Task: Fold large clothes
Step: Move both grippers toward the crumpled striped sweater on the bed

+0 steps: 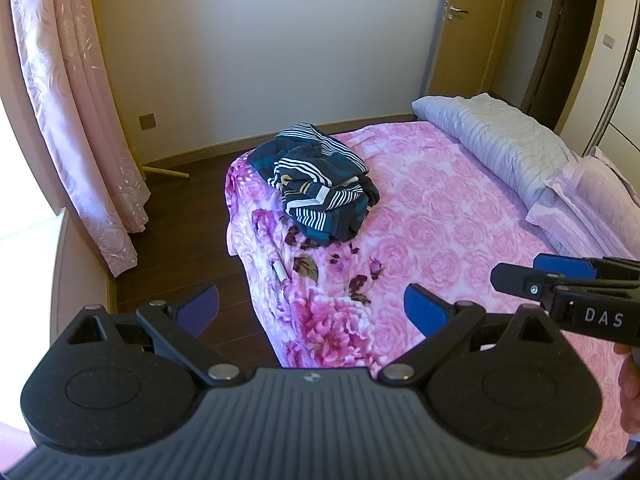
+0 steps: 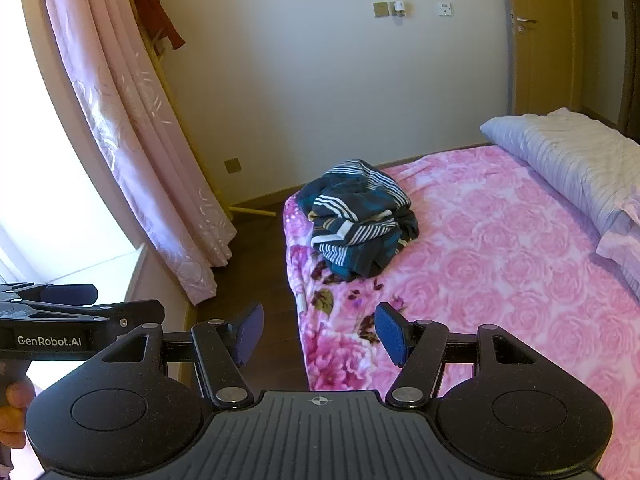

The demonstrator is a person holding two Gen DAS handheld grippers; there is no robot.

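A crumpled dark blue garment with white stripes (image 1: 320, 184) (image 2: 360, 218) lies in a heap near the far left corner of the bed, on the pink rose-print blanket (image 1: 440, 216) (image 2: 500, 264). My left gripper (image 1: 312, 308) hovers over the bed's near corner, well short of the heap, jaws wide open with nothing between them. My right gripper (image 2: 318, 334) is also open and empty, above the bed's near edge. Each gripper shows in the other's view: the right one (image 1: 560, 280) from the side at the right, the left one (image 2: 80, 304) at the left.
A grey-striped pillow (image 1: 500, 136) (image 2: 572, 160) and a pink pillow (image 1: 592, 200) lie at the bed's right end. Pink curtains (image 1: 80, 120) (image 2: 132, 140) hang at left by a bright window. Dark wood floor (image 1: 180, 240) runs left of the bed. A wooden door (image 1: 468, 24) stands at the back right.
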